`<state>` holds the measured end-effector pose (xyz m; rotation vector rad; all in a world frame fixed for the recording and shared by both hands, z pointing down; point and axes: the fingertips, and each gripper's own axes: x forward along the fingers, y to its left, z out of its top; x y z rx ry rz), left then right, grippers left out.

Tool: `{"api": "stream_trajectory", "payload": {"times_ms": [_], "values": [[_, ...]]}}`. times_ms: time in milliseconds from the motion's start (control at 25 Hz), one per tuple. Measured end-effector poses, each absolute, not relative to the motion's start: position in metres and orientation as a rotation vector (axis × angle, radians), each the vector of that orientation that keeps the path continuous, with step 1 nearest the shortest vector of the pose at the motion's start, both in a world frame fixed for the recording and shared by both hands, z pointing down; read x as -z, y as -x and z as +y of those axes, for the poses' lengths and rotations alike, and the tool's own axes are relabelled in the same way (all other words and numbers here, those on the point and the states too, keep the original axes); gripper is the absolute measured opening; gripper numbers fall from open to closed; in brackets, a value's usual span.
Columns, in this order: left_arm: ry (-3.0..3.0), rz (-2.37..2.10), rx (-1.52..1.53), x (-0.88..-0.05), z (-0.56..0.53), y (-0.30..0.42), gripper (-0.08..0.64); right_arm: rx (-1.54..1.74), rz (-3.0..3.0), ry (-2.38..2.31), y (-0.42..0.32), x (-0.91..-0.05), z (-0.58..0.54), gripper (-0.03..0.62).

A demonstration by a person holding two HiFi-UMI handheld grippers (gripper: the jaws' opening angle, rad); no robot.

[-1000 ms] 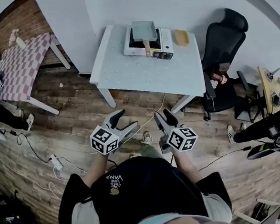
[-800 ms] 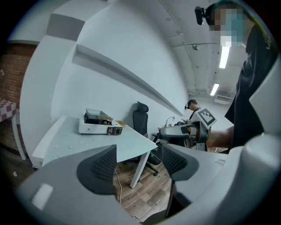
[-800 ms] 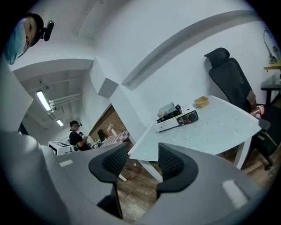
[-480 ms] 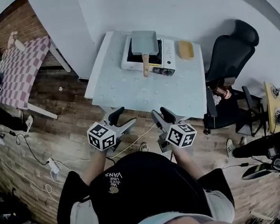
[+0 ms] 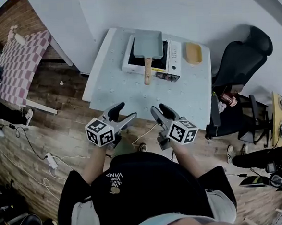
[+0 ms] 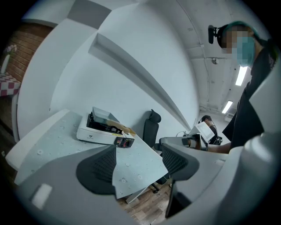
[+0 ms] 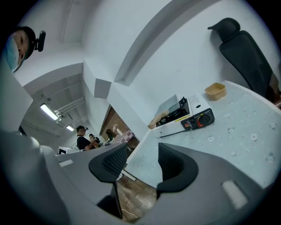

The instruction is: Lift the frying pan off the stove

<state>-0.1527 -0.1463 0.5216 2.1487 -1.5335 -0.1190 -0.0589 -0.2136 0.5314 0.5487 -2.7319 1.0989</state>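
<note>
Head view has the person's black shirt (image 5: pixel 146 191) nearest, and just ahead of it the left gripper (image 5: pixel 123 113) and right gripper (image 5: pixel 159 108) held side by side over the wooden floor (image 5: pixel 59 108), at the near edge of the white table (image 5: pixel 115 85). In the left gripper view and the right gripper view alike, the jaws stand wide apart and hold nothing, with only tabletop showing between the dark pads. Farther along the table sits the white stove (image 5: pixel 174 59), and the grey rectangular frying pan (image 5: pixel 147 43) rests on its burner, wooden handle (image 5: pixel 148 71) pointing back toward the person. A tan bowl (image 5: pixel 193 53) lies just right of the stove; a black office chair (image 5: pixel 241 59) stands beyond the table's right side.
</note>
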Motion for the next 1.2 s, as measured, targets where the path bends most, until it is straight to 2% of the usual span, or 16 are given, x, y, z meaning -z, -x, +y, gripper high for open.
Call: {"api": "stream_trajectory", "payload": {"times_ms": [680, 1200], "values": [[-2.126, -1.089, 0.325, -0.523, -0.275, 0.223, 0.305, -1.515, -2.657, -0.799, 0.133, -0.534, -0.284, 0.210], [-1.945, -0.744, 0.388, -0.550, -0.347, 0.219, 0.328, -1.715, -2.592, -1.039, 0.153, -0.543, -0.311, 0.175]]}}
